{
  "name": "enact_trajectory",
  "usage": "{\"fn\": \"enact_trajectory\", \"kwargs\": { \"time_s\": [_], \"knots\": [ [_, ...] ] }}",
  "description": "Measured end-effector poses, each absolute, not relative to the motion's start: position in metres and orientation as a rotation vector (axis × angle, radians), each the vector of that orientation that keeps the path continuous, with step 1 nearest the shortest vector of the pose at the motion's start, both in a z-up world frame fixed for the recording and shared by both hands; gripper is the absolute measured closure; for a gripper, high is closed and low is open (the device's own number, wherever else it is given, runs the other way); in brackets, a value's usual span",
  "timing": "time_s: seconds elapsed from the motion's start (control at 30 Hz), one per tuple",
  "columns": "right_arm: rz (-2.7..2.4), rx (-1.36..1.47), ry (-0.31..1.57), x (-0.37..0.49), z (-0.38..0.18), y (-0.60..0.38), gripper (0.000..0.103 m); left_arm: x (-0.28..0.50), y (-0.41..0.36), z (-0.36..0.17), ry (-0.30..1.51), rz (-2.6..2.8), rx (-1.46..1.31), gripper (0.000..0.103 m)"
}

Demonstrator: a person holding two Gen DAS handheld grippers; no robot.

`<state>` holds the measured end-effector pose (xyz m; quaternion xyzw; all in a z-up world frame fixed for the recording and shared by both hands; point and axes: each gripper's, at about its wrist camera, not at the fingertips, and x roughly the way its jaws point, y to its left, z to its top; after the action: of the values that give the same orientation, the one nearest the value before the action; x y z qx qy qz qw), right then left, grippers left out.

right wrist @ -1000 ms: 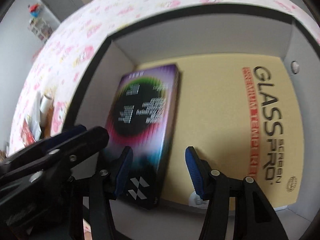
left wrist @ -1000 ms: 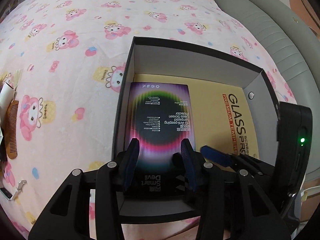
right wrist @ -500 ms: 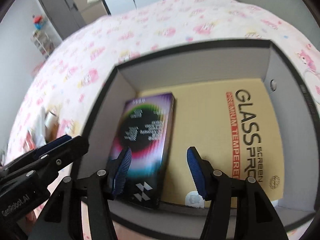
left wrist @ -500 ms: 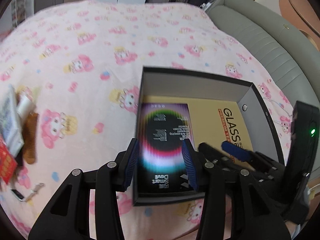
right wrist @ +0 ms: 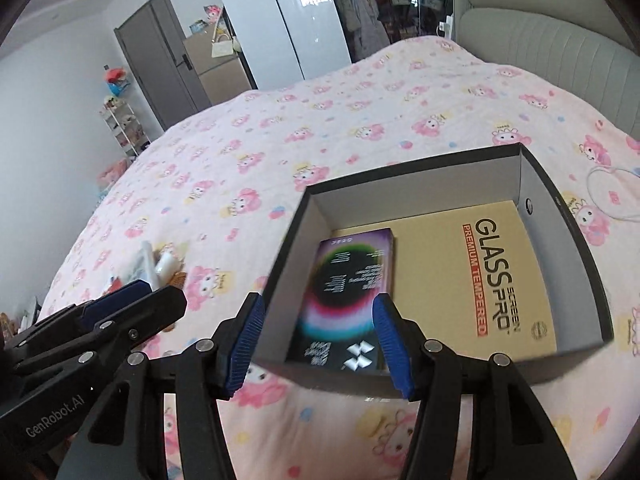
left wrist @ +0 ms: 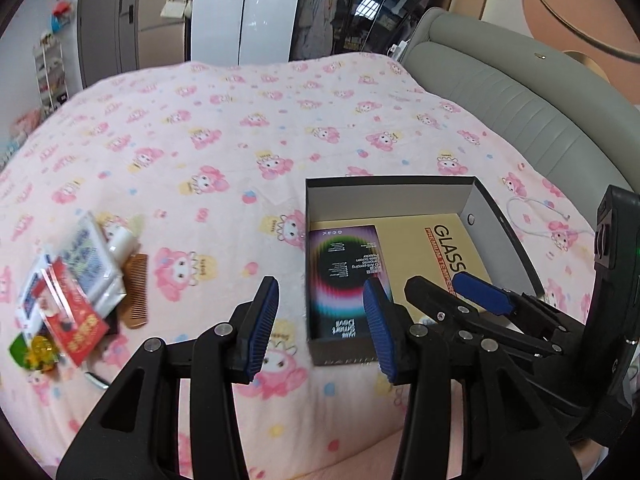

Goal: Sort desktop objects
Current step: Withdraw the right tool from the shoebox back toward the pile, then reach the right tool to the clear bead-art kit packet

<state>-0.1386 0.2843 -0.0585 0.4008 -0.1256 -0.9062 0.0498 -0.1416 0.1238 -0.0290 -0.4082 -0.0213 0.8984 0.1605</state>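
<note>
Both claws risen clear of open dark cardboard box [left wrist: 500, 216] on bed — left claw [left wrist: 320, 328] and right claw [right wrist: 316, 346] parted, empty. Purple-black packet [left wrist: 346, 280] lies inside box. Loose pile of packets and brown comb [left wrist: 136, 290] well left — left claw nearer.

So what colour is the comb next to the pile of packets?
The comb is brown, like wood. It shows best in the left wrist view.

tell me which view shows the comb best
The left wrist view: the brown comb lies in full beside the pile of packets. In the right wrist view only a sliver peeks out behind the left claw.
</note>
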Motion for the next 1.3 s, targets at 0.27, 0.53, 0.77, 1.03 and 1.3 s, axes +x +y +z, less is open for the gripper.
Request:
{"fn": "enact_trajectory", "kwargs": {
  "time_s": [0.27, 0.53, 0.77, 1.03, 1.3],
  "knots": [
    [-2.748, 1.194, -0.38, -0.09, -0.039, 0.261, 0.049, -0.086, 0.102, -0.005, -0.004, 2.617, -1.103, 0.058],
    [-2.704, 1.146, -0.305, -0.06, -0.025, 0.225, 0.049, -0.041, 0.06, 0.006, -0.069, 2.656, -1.047, 0.058],
    [-2.599, 1.104, -0.245, -0.049, -0.028, 0.177, 0.051, -0.02, 0.011, -0.001, -0.148, 2.693, -1.078, 0.057],
    [-2.498, 1.122, -0.14, -0.07, -0.037, 0.125, 0.053, -0.038, -0.041, -0.016, -0.309, 2.72, -1.124, 0.057],
    [-2.503, 1.114, -0.044, -0.121, -0.028, 0.094, 0.053, -0.091, -0.07, -0.015, -0.349, 2.761, -1.1, 0.058]
  ]
}}
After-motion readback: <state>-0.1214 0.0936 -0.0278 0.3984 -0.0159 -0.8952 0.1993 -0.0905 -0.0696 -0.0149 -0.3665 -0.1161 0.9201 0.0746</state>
